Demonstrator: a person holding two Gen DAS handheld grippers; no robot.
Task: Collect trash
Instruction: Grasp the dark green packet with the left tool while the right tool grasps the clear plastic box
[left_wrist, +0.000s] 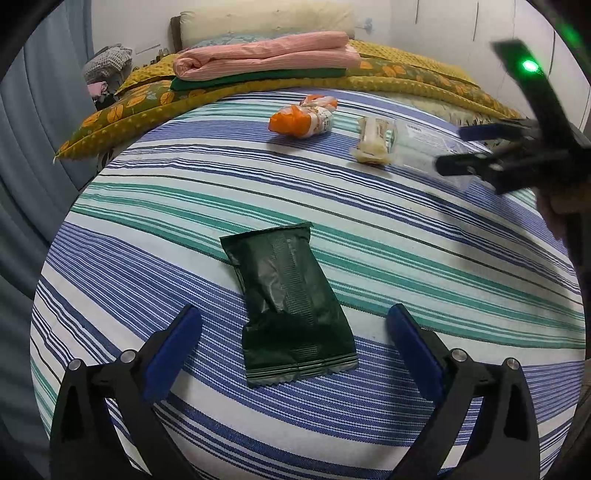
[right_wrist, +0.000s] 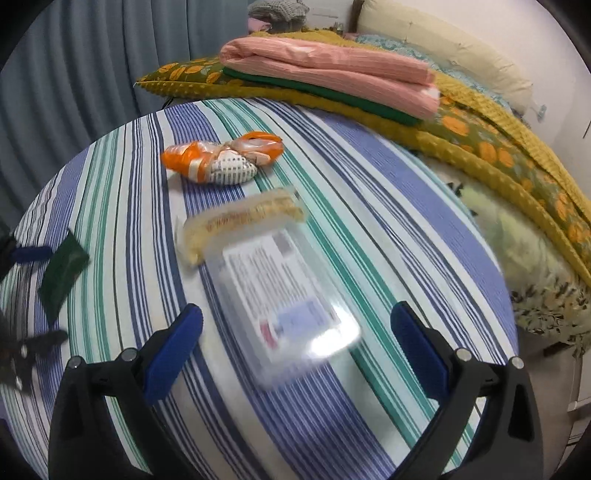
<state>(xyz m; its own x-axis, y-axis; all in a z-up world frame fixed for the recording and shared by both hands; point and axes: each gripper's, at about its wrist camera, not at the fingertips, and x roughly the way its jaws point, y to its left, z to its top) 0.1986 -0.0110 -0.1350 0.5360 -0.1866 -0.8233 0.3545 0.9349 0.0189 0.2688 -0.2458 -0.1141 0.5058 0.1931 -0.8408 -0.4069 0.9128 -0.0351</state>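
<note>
A dark green foil wrapper (left_wrist: 293, 302) lies flat on the striped bed sheet (left_wrist: 406, 236), between the open fingers of my left gripper (left_wrist: 295, 328). A clear plastic tray with a label (right_wrist: 280, 295) holding a pale wafer (right_wrist: 240, 221) lies between the open fingers of my right gripper (right_wrist: 297, 325). A crumpled orange and white bag (right_wrist: 221, 157) lies farther back; it also shows in the left wrist view (left_wrist: 304, 116). The right gripper (left_wrist: 465, 147) appears at the right of the left wrist view, over the tray (left_wrist: 417, 147). The green wrapper (right_wrist: 62, 273) sits at the far left in the right wrist view.
Folded pink and green blankets (left_wrist: 266, 59) rest on a yellow patterned quilt (left_wrist: 122, 110) at the back of the bed, with a cream pillow (left_wrist: 266, 22) behind. Grey curtains (right_wrist: 92, 62) hang along the left side.
</note>
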